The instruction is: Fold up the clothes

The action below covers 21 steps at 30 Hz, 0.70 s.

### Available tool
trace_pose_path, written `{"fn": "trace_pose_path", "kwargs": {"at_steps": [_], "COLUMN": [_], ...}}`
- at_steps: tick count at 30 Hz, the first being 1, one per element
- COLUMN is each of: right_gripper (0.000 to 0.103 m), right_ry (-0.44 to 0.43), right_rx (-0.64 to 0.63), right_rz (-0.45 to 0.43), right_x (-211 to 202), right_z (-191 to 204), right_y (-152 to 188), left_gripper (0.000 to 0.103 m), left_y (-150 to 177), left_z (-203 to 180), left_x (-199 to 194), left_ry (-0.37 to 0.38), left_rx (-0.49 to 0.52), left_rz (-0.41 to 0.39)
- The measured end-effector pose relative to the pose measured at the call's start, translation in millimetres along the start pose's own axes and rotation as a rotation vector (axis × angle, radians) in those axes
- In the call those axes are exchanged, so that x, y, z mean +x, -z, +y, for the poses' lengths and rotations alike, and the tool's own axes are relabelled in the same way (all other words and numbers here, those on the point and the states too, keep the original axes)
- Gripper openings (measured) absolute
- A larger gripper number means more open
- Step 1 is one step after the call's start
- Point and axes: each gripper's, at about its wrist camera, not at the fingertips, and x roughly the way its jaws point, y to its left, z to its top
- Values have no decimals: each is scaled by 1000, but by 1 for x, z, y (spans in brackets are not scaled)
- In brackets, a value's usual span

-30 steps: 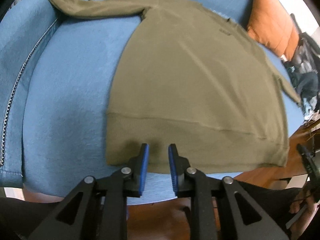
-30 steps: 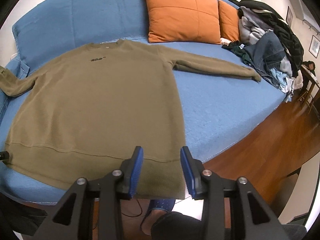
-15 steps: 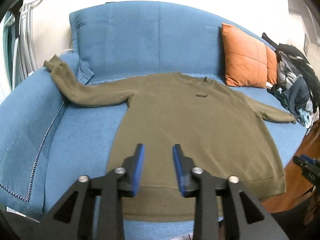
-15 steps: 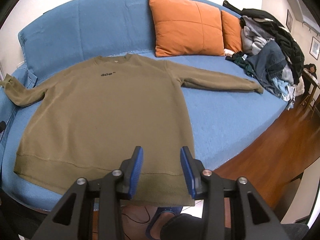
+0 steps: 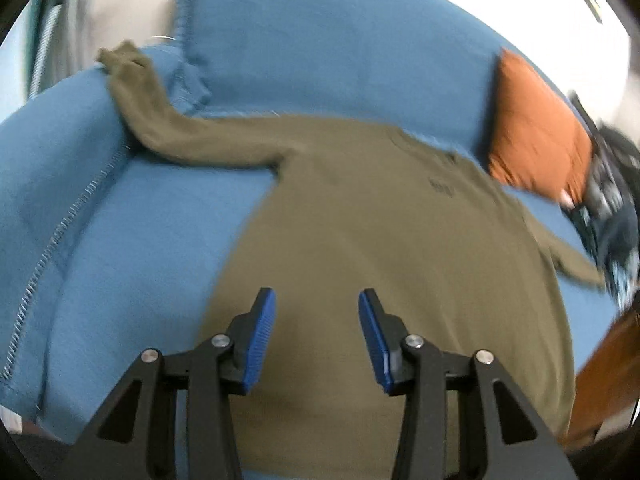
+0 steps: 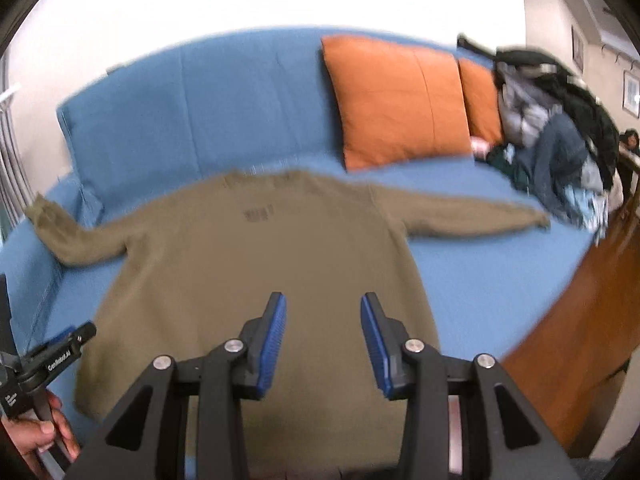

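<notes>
Home living room indicated. Blue fabric sofa (image 6: 240,92) seen against white wall; orange cushions (image 6: 396,100) propped on its backrest; heap of unsorted clothes (image 6: 560,136) piled at its right end; wooden floor (image 6: 580,320) seen in front of it.

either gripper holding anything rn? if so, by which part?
Nothing held. Left gripper and right gripper are both open, jaws empty, above the olive-green long-sleeved sweatshirt, which lies flat on the blue sofa.
</notes>
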Motion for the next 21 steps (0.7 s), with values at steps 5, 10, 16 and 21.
{"fn": "trace_pose_path", "kwargs": {"at_steps": [5,10,16,21], "right_gripper": [47,47,46,19], "right_ry": [-72,-235,-307,-386], "right_rx": [-70,3,-87,-105], "right_rz": [-71,-3,58,152], "right_x": [33,103,177,218], "right_z": [46,79,123,140], "right_y": [-61,-132,-140,-122], "left_gripper": [42,42,42,42], "left_y": [-81,-188,-216,-216], "left_z": [25,94,169,213], "left_x": [5,44,67,86], "left_ry": [-159,-357,-450,-393], "left_rx": [-60,-318,-491,-526], "left_rz": [-159,-272,-386,-376]}}
